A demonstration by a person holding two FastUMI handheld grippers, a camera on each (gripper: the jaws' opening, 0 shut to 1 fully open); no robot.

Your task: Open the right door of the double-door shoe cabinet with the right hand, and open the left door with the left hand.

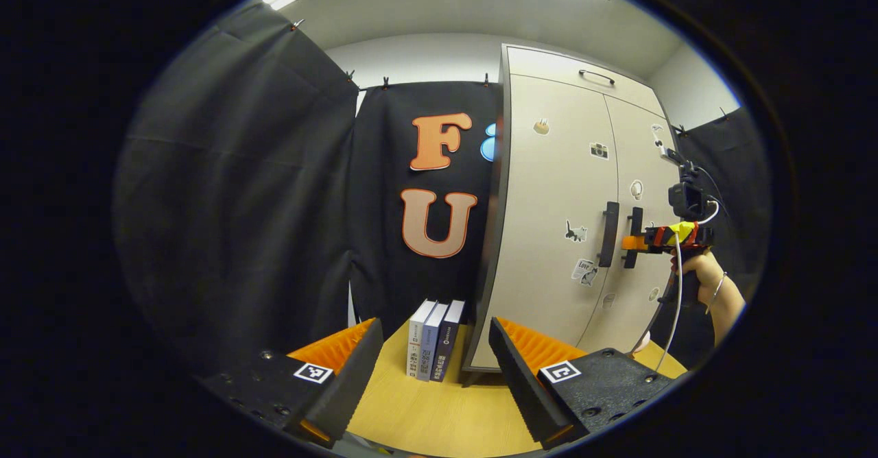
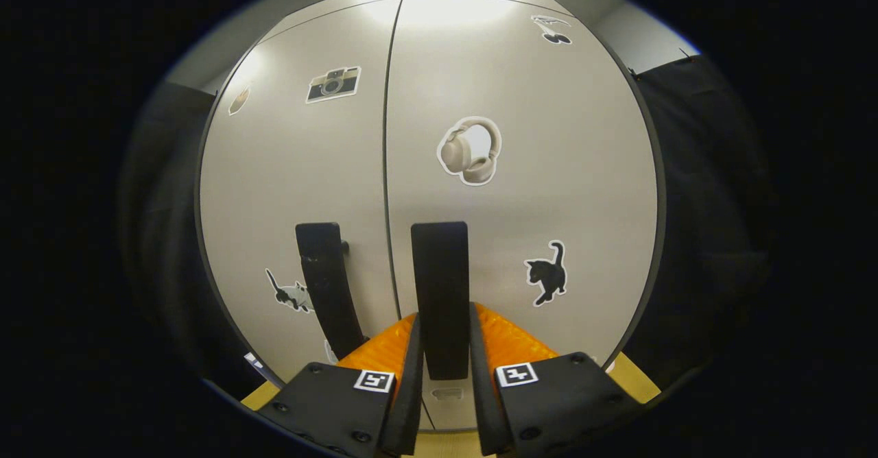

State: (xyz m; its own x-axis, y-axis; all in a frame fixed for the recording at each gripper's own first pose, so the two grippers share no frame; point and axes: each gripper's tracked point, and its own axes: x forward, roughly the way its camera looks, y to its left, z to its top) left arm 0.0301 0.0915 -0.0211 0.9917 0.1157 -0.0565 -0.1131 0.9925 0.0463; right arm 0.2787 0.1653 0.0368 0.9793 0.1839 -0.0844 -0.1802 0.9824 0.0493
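Note:
The beige double-door shoe cabinet (image 1: 555,190) stands on the table with both doors flush. In the right gripper view, the right door (image 2: 521,170) carries a black vertical handle (image 2: 440,266), and my right gripper (image 2: 444,314) is shut on that handle's lower part. The left door's handle (image 2: 322,273) stands free just left of the seam. In the left gripper view, a hand holds the right gripper (image 1: 632,243) against the right handle (image 1: 634,221), beside the left handle (image 1: 608,234). My left gripper (image 1: 435,324) is open, well short of the cabinet and left of it.
Three upright books (image 1: 435,340) stand on the wooden table (image 1: 439,410) against the cabinet's left side. Black cloth walls close off the left and back. Stickers dot both doors. A small drawer handle (image 1: 596,76) sits on the cabinet's top panel.

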